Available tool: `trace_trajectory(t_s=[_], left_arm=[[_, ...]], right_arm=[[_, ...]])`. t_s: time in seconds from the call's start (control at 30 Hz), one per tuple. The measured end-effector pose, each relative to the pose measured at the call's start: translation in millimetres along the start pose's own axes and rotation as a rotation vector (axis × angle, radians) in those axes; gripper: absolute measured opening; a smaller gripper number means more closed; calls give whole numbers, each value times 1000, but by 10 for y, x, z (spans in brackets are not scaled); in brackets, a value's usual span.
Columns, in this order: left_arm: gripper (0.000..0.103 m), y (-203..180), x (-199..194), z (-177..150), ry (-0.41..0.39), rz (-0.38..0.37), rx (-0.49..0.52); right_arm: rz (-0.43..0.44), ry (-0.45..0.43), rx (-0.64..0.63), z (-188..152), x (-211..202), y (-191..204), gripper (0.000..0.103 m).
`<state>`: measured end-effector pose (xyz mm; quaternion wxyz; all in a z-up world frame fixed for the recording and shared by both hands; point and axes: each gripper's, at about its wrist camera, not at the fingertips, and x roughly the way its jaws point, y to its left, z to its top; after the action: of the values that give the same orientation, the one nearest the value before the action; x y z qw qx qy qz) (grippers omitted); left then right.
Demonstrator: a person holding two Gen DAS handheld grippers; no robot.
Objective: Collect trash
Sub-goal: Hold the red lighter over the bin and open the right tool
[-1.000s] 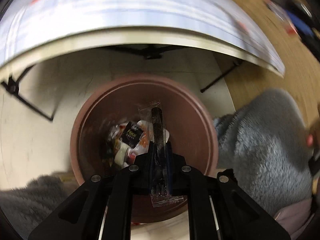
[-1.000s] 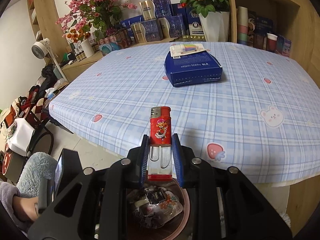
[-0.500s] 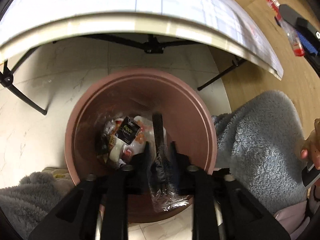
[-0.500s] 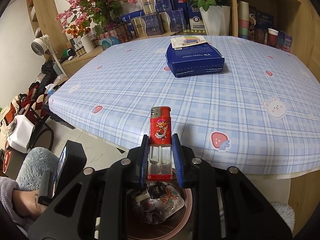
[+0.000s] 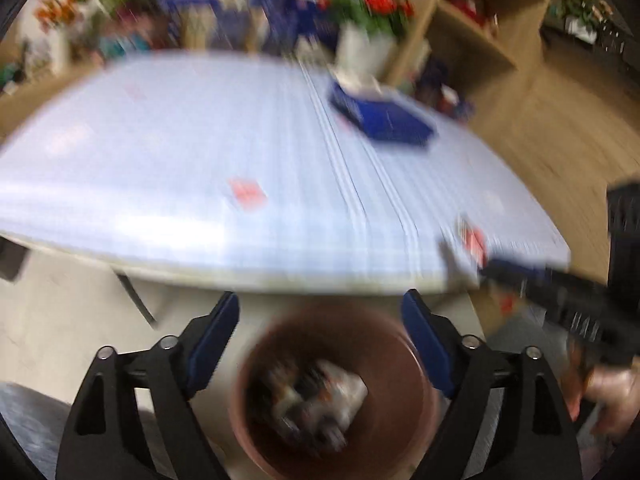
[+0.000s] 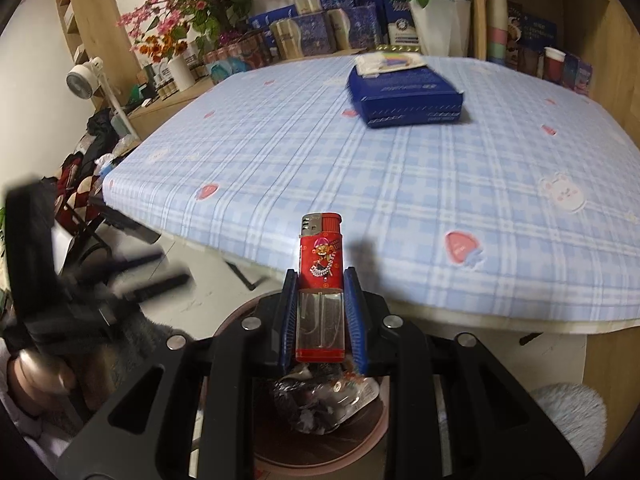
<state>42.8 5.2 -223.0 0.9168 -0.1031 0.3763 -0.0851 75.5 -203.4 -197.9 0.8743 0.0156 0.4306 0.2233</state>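
Right gripper [image 6: 320,312] is clamped on a red lighter [image 6: 321,280], jaws narrow, pads pressing its clear lower body; the lighter stands upright between them, directly above the brown bin [image 6: 320,432] on the floor at the near edge of the table [image 6: 400,168]. Left gripper [image 5: 320,336] is wide open with nothing between the pads; its jaws have just been opening. Bin [image 5: 336,396] sits below it, wrappers heaped inside. Risks, as judgement: the lighter is held only by its lower half, so a tilt on release could send it against the bin rim and out onto the floor; the two grippers are near each other over the same bin, so a crossing move could knock them together. The left view is badly blurred, so fine detail cannot be told. Versus a second ago: the left then held a wrapped black utensil over the bin; that item is gone from its jaws, and the view now looks up across the table instead of down into the bin. Right grip unchanged.
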Motion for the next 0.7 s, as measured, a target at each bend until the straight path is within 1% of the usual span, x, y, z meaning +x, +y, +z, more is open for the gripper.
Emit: trace_trajectory(t_s=[0.1,0.13,0.17,0.37,0.5,0.7], left_arm=[[88,121,-171,95,-110,82,-21],[89,167,-197,113,-127,100,-30],[89,212,-223,129,-143,124,-43],[92,413,-244,164,-178,250,-99],[93,511,-313,161,-171,269,-117],[93,576,-304,144,-157,263,-125]], right_arm=[[20,38,-30,-95,98,144,26],[23,50,-45,-119,127,193,26],[26,60,-57,-141,156,229,26],[30,119,-130,-259,313,432,26],[32,160,-153,-334,407,508,26],[37,191,-201,-403,456,613,26]])
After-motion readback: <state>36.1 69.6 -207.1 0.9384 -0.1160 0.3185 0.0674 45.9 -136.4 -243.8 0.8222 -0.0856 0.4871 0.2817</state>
